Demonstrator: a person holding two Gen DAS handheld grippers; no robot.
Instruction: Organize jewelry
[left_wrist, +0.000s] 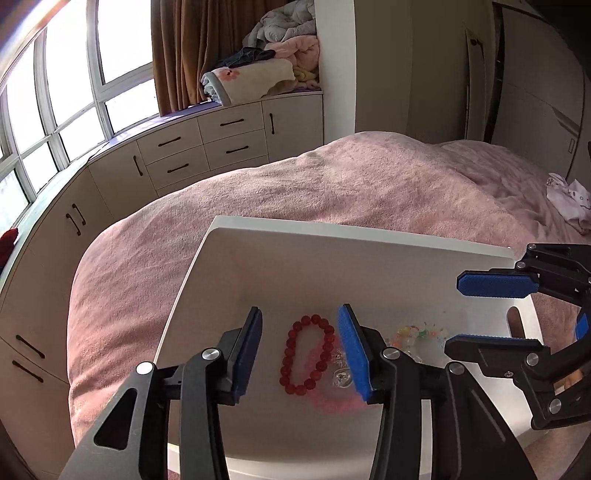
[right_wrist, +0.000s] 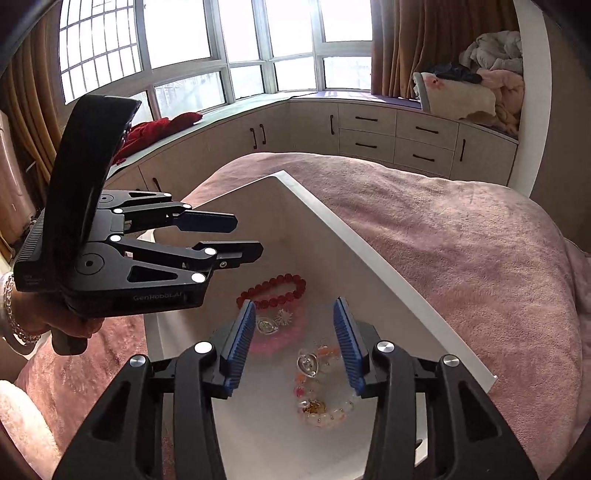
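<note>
A white tray table (left_wrist: 332, 258) stands on a pink bed. On it lie a red bead bracelet (left_wrist: 291, 354), a pale pink bead bracelet (left_wrist: 332, 404) and a multicoloured bead bracelet (left_wrist: 417, 334). My left gripper (left_wrist: 300, 350) is open and empty, its fingers either side of the red bracelet, above it. My right gripper (right_wrist: 295, 343) is open and empty above the multicoloured bracelet (right_wrist: 321, 413) and a clear glass charm (right_wrist: 306, 363). The red bracelet (right_wrist: 273, 290), the pink bracelet (right_wrist: 280, 338) and the left gripper (right_wrist: 236, 236) also show in the right wrist view. The right gripper (left_wrist: 476, 314) shows in the left wrist view.
The pink blanket (left_wrist: 332, 184) surrounds the table (right_wrist: 388, 243). White cabinets with drawers (left_wrist: 207, 147) run under the windows. Folded bedding (left_wrist: 266, 62) is piled on the window seat. A red cloth (right_wrist: 155, 129) lies on the seat.
</note>
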